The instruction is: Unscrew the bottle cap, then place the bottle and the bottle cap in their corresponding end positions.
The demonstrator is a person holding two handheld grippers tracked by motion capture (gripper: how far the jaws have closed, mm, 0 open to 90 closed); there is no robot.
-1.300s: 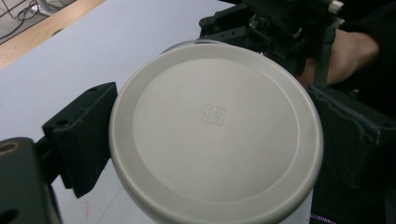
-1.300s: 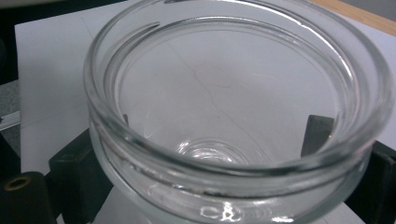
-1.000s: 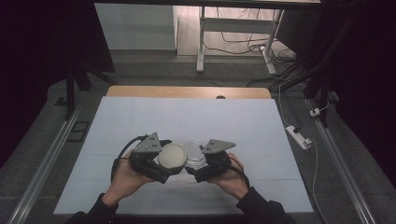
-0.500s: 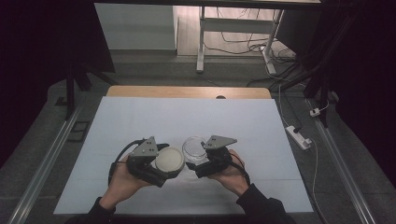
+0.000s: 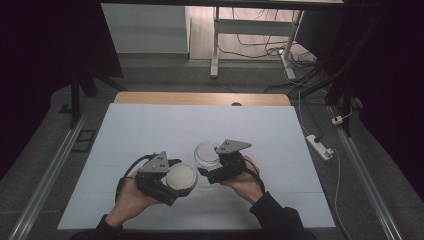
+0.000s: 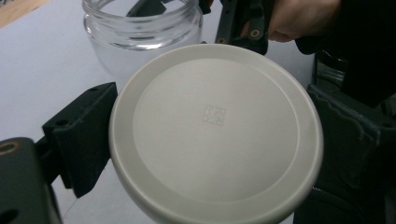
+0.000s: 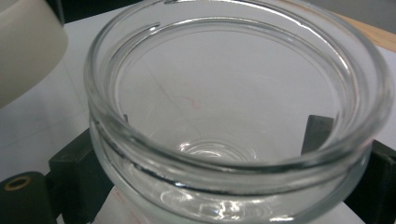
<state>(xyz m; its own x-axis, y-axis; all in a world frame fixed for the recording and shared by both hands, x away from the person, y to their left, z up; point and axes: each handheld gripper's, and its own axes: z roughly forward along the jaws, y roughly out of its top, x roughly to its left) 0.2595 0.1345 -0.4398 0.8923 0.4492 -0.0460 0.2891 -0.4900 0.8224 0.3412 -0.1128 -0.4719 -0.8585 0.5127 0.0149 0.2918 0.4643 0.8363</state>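
Your left gripper [image 5: 176,177] is clamped on the white lid [image 5: 181,177], one black jaw on each side of its rim, as the left gripper view shows with the lid [image 6: 215,133] face-up between them. Your right gripper [image 5: 207,159] is clamped around the clear glass jar [image 5: 206,154]; in the right gripper view the jar [image 7: 233,121] sits between both jaws with its mouth open and nothing inside.

The lid is off the jar and just beside it, on the jar's near-left side, with a narrow gap between their edges. Both are low over the white table cover [image 5: 150,130], in its near half and close to the middle.

You have open cover all around: a broad bare stretch ahead toward the wooden table edge [image 5: 200,98], and free room to the left and right before the cover's side edges. The near edge lies close behind your hands. A white power strip [image 5: 320,146] lies off the table on the right, well apart from the jar.
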